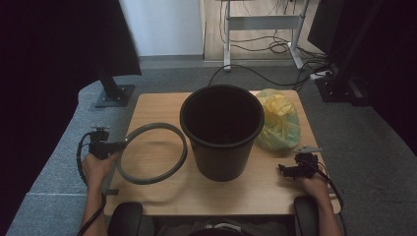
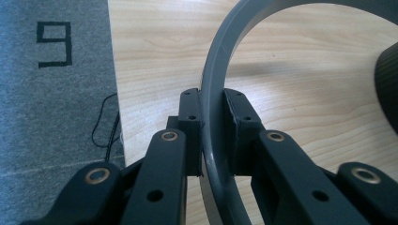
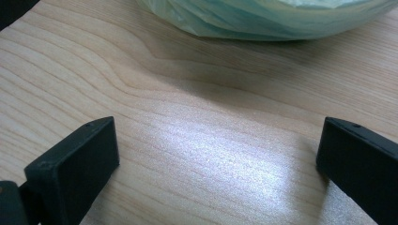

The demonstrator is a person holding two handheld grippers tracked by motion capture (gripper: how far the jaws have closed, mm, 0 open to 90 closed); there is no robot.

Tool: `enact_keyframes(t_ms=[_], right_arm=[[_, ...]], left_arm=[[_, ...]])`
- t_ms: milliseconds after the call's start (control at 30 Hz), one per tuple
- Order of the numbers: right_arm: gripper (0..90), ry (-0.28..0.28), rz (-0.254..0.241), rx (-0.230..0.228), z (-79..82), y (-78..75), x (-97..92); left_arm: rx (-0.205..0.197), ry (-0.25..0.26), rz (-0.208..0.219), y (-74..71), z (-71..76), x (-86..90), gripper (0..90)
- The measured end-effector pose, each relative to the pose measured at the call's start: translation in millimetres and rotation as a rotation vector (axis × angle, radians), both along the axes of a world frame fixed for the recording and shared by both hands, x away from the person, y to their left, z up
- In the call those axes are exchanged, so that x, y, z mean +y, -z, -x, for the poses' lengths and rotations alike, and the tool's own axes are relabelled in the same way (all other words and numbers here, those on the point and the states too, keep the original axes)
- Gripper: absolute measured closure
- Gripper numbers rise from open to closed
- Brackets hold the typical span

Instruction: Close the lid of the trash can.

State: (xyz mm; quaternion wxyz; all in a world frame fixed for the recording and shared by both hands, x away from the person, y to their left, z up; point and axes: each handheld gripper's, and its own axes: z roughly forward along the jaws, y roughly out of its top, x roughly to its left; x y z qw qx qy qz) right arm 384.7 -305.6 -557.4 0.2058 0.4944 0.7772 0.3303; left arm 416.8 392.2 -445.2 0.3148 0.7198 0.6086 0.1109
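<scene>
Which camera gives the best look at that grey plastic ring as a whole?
The high view: the grey plastic ring shows as a full hoop left of the black plastic bucket, with the left gripper clamped on its rim. The left gripper view shows one arc pinched between the jaws. The right gripper view looks at the wooden table and a greenish bag.

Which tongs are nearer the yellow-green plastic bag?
Right. The right tongs rest open on the table just in front of the bag; the left tongs are across the bin, clamped on the grey ring.
</scene>
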Motion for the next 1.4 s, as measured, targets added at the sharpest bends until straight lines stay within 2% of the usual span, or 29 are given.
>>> enact_keyframes(t_ms=[167,900,1400], right_arm=[[0.0,0.0,0.001,-0.001,0.0,0.0,0.0],[0.0,0.0,0.001,0.0,0.0,0.0,0.0],[0.0,0.0,0.001,-0.001,0.0,0.0,0.0]], left_arm=[[-0.009,0.003,0.007,-12.3,-1.2,1.3,78.5],[0.002,0.029,0.005,-69.5,-5.7,5.5,78.4],[0.026,0.043,0.032,-103.0,-9.1,11.4,78.4]])
